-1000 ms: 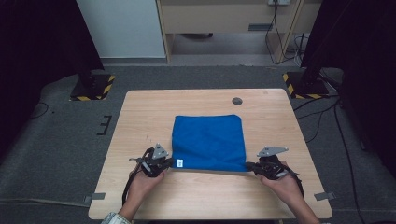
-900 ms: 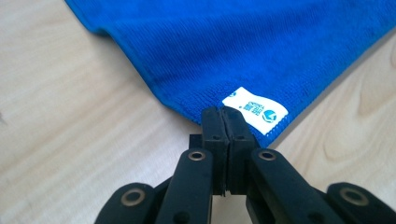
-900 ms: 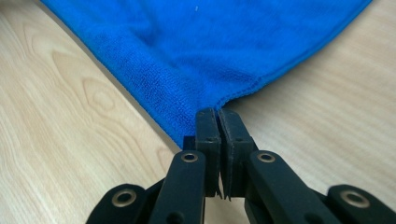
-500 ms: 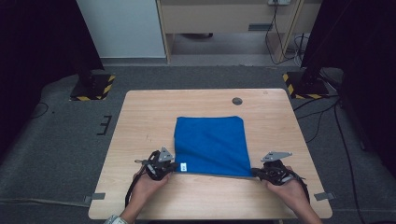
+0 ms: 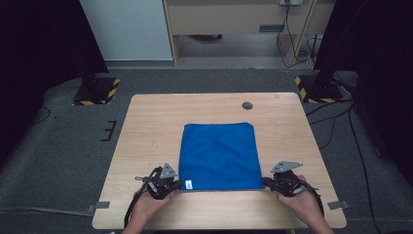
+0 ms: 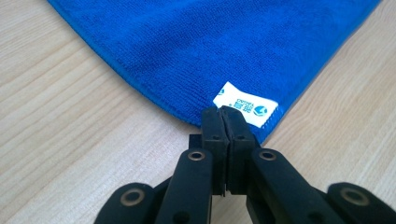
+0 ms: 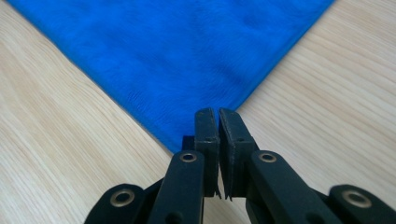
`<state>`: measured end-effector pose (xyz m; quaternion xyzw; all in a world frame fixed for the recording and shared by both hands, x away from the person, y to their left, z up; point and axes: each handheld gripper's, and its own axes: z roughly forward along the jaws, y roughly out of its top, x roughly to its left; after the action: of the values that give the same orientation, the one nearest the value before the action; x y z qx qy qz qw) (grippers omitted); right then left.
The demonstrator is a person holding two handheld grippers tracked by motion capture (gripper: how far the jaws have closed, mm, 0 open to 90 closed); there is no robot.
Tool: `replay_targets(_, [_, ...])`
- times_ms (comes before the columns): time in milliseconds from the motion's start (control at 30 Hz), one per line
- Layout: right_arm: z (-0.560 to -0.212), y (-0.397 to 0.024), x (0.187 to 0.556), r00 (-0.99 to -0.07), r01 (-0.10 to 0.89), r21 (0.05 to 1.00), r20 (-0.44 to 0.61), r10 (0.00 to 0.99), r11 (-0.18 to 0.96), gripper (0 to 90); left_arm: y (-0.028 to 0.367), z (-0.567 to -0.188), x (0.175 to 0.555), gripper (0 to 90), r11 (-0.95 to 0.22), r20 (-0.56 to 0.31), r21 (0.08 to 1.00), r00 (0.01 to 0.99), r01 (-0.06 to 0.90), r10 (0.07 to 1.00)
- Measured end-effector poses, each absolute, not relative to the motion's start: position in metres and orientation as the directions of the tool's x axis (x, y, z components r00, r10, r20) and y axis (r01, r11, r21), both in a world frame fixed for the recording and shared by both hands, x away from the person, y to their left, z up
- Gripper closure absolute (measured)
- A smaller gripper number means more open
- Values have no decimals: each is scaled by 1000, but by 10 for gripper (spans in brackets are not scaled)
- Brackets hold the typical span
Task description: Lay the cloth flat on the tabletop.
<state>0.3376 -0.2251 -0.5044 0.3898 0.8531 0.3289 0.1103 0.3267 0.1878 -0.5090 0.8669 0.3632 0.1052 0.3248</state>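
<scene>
A blue cloth [image 5: 219,156] lies flat on the wooden table [image 5: 151,126], its near edge between my two grippers. My left gripper [image 5: 178,185] is shut on the near left corner, right beside the white label [image 6: 245,105]. In the left gripper view its jaws [image 6: 223,113] stand pressed together at the cloth's [image 6: 210,46] hem. My right gripper [image 5: 266,183] is shut on the near right corner. In the right gripper view, the tip of the cloth [image 7: 177,56] runs in between the jaws [image 7: 218,114], which show a hairline gap.
A dark round disc [image 5: 247,105] is set in the table behind the cloth. Bare wood lies left, right and behind the cloth. The table's near edge is just under my hands. Grey floor with cables and yellow-black stand feet [image 5: 97,90] surrounds the table.
Both hands have drawn back toward the table's near edge, pulling the cloth's near edge with them. The cloth now lies longer and flatter.
</scene>
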Motion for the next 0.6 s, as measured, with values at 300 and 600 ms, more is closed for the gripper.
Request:
replay_targets(300, [-504,-227,336,-664,579,668,54,746,467,652,194,-506,325,516,-464,-26,688,659,557,752])
replay_targets(600, [-508,-222,349,-641,552,726,53,766,411,337,206,-503,334,204,-395,-24,747,615,535,788])
